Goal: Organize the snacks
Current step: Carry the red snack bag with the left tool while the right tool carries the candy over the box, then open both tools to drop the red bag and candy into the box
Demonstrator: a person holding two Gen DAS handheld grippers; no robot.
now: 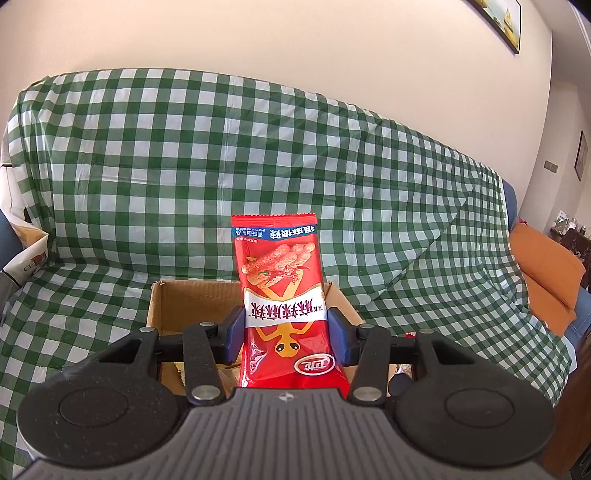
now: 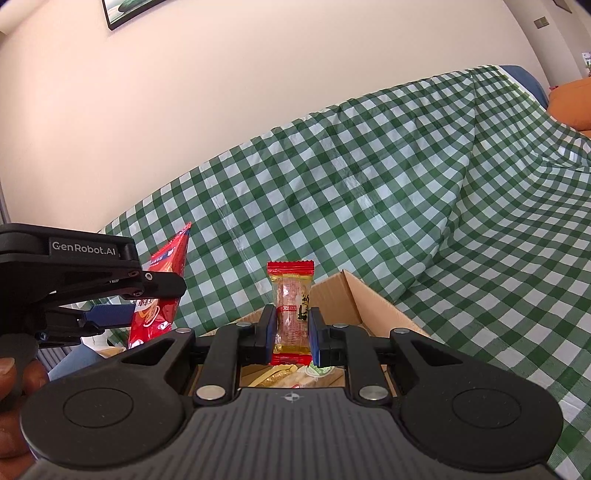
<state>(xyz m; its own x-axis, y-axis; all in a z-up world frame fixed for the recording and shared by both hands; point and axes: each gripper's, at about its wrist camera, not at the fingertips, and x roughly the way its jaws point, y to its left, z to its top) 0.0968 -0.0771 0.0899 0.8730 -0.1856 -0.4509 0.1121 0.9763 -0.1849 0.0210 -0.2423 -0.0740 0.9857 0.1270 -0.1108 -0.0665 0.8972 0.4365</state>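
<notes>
My left gripper (image 1: 286, 332) is shut on a tall red snack packet (image 1: 282, 295) with white Chinese lettering, held upright above an open cardboard box (image 1: 162, 306). My right gripper (image 2: 292, 330) is shut on a small clear snack bar with red ends (image 2: 291, 310), held above the same box (image 2: 351, 299). The left gripper (image 2: 110, 317) and its red packet (image 2: 162, 291) show at the left of the right wrist view. Several yellow and pale packets (image 2: 284, 376) lie inside the box.
The box sits on a sofa draped in a green and white checked cloth (image 1: 184, 166). An orange cushion (image 1: 546, 273) lies at the right end. A wall with framed pictures (image 1: 498, 22) is behind. A person's fingers (image 2: 14, 380) hold the left gripper.
</notes>
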